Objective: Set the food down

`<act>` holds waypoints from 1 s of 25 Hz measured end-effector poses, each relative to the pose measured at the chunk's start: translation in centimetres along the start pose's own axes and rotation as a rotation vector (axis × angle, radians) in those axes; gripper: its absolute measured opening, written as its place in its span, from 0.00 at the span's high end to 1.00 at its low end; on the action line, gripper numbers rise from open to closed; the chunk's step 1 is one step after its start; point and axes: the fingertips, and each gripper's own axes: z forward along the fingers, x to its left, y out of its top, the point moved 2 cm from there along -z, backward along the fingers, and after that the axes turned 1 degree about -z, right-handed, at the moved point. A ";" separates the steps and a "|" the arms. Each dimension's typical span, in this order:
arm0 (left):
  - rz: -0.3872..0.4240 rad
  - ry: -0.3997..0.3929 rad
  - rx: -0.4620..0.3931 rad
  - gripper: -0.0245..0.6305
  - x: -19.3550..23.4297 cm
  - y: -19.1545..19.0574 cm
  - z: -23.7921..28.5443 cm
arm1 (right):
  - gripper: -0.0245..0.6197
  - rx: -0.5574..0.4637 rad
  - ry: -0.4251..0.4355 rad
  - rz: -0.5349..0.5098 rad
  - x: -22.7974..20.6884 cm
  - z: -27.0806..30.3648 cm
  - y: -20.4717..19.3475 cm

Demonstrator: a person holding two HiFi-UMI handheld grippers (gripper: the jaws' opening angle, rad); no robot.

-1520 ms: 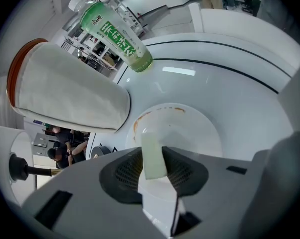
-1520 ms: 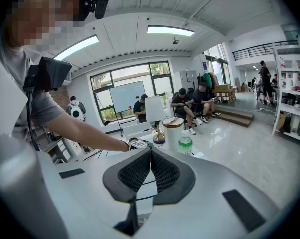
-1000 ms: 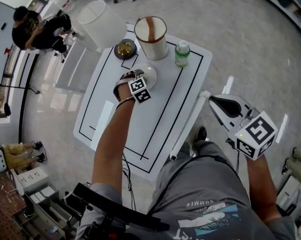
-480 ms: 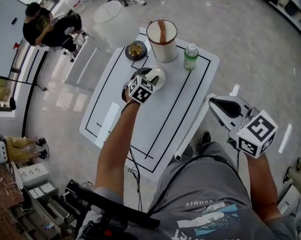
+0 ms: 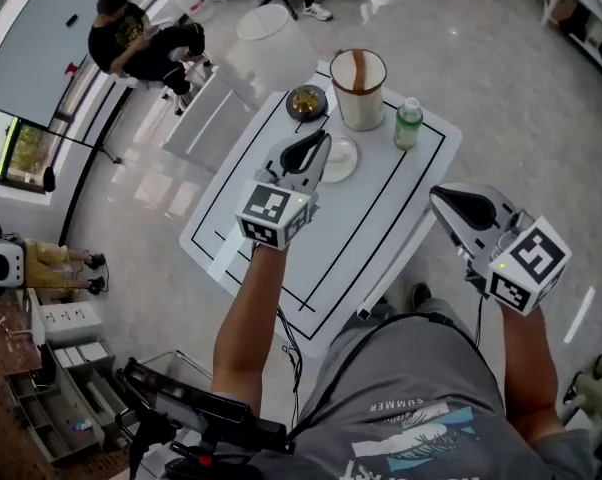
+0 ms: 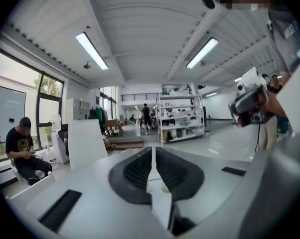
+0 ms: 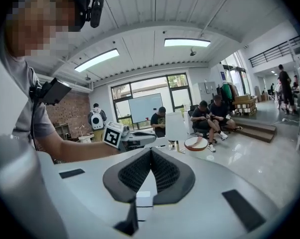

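On the white table (image 5: 381, 208) stands a dark bowl of golden food (image 5: 307, 102), with a small white dish (image 5: 341, 158) just in front of it. My left gripper (image 5: 319, 144) hangs high above the table beside the dish. Its jaws have just been closing and now stand together with nothing between them. In the left gripper view the left gripper (image 6: 153, 152) points out level across the room. My right gripper (image 5: 441, 198) floats off the table's right edge, shut and empty. The right gripper view shows the right gripper (image 7: 150, 153) aimed at the left one.
A white bucket with a wooden stick (image 5: 359, 88) and a green-capped bottle (image 5: 409, 123) stand at the table's far end. A white lampshade (image 5: 271, 40) stands behind it. Seated people (image 5: 141, 33) are at the far left, and shelving (image 6: 182, 118) lies ahead.
The left gripper has lifted off the small white dish, risen well above the table, rolled over and closed its jaws. The right gripper has risen slightly.
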 end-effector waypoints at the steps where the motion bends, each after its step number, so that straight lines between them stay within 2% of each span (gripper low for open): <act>1: -0.019 0.009 -0.048 0.92 -0.7 1.9 -1.1 | 0.95 -0.012 0.017 -0.009 0.2 -0.4 0.6; 6: -0.105 0.059 -0.257 0.93 -3.9 9.4 -6.2 | 0.95 -0.056 0.081 -0.087 0.8 -2.3 3.2; 9: -0.113 0.101 -0.322 0.93 -5.9 11.8 -9.1 | 0.95 -0.091 0.121 -0.105 1.7 -3.6 4.1; 14: -0.089 0.167 -0.345 0.93 -9.4 14.1 -12.1 | 0.95 -0.124 0.176 -0.127 3.1 -6.4 5.4; 18: -0.071 0.210 -0.339 0.93 -11.4 14.3 -13.3 | 0.95 -0.142 0.226 -0.137 3.9 -7.7 5.3; 25: -0.055 0.237 -0.328 0.93 -14.5 13.6 -13.5 | 0.95 -0.150 0.271 -0.141 4.7 -9.7 3.7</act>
